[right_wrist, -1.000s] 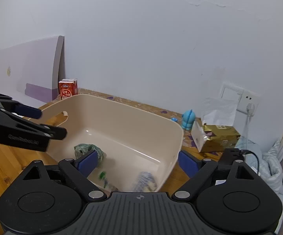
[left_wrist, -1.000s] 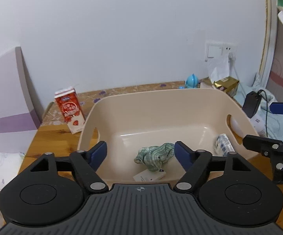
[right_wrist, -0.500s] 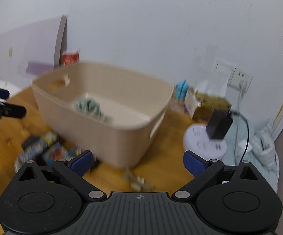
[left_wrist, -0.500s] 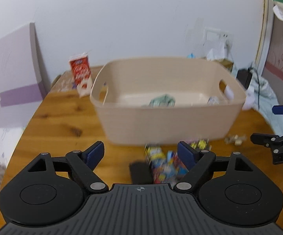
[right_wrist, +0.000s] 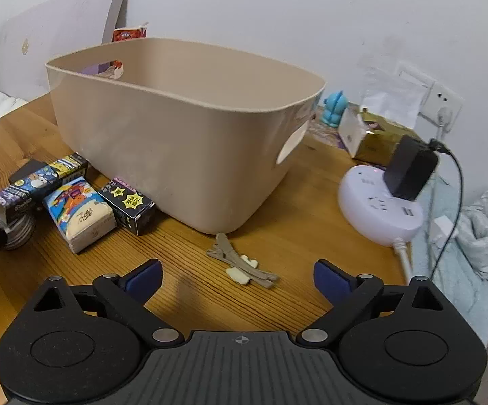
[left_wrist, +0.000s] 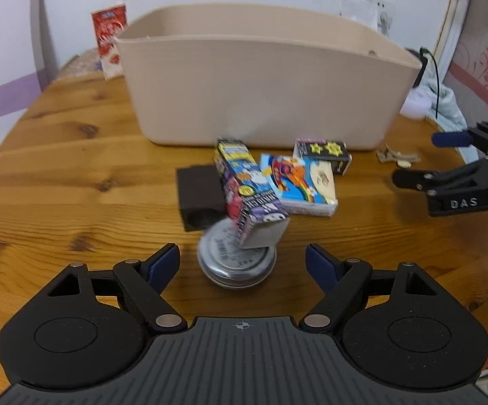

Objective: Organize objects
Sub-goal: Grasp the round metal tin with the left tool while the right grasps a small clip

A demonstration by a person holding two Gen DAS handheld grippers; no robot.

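A beige plastic bin (left_wrist: 260, 91) stands on the wooden table (left_wrist: 58, 168); it also shows in the right wrist view (right_wrist: 176, 128). In front of it lie a round silver tin (left_wrist: 235, 260), a purple carton (left_wrist: 249, 195) leaning on the tin, a blue tissue pack (left_wrist: 299, 182), a black starred box (left_wrist: 323, 153) and a dark brown block (left_wrist: 198, 195). My left gripper (left_wrist: 242, 265) is open, low, around the tin. My right gripper (right_wrist: 237, 278) is open just before tan hair clips (right_wrist: 240, 261).
A red milk carton (left_wrist: 110, 38) stands behind the bin at left. A white power strip with a black charger (right_wrist: 389, 195), a gold tissue box (right_wrist: 375, 135) and a blue figurine (right_wrist: 335, 109) sit at the right. A purple board (left_wrist: 4, 54) leans on the wall.
Both grippers have pulled back from above the bin and dropped low to the table in front of it. The items before the bin have come into view.
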